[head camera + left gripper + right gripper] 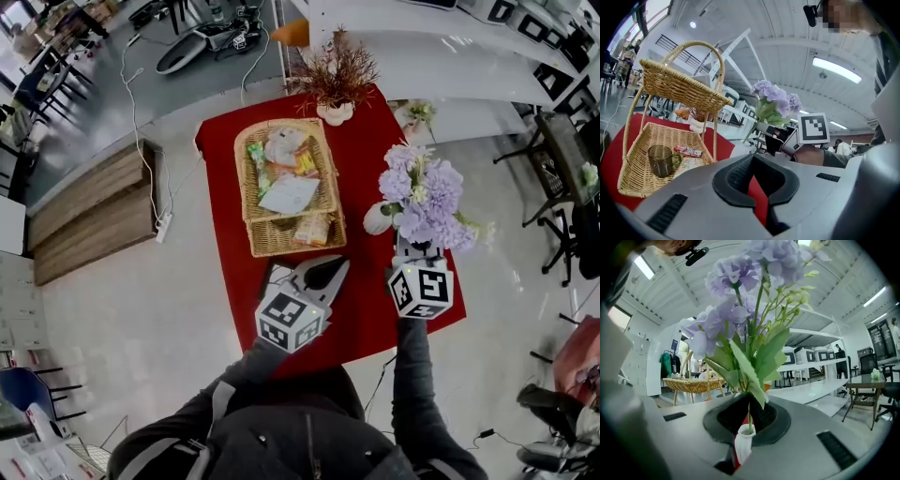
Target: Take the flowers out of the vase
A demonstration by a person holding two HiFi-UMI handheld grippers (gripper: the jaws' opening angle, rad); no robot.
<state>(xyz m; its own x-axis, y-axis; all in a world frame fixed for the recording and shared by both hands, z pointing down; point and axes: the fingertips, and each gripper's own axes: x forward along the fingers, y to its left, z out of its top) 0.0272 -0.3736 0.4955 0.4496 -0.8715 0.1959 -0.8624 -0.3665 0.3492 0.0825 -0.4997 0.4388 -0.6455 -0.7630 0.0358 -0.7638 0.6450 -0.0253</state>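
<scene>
While held level, right gripper clamps flowers.

Bright, even indoor light; long white ceiling strip lamps burn out at upper right of the left gripper view and upper left of the right gripper view. Both gripper views bow toward the rim, corners black, nearest foreground soft, lilac ruffle-petalled flowers sharp. Head view crisp at centre, glossy pale floor glaring at right.
</scene>
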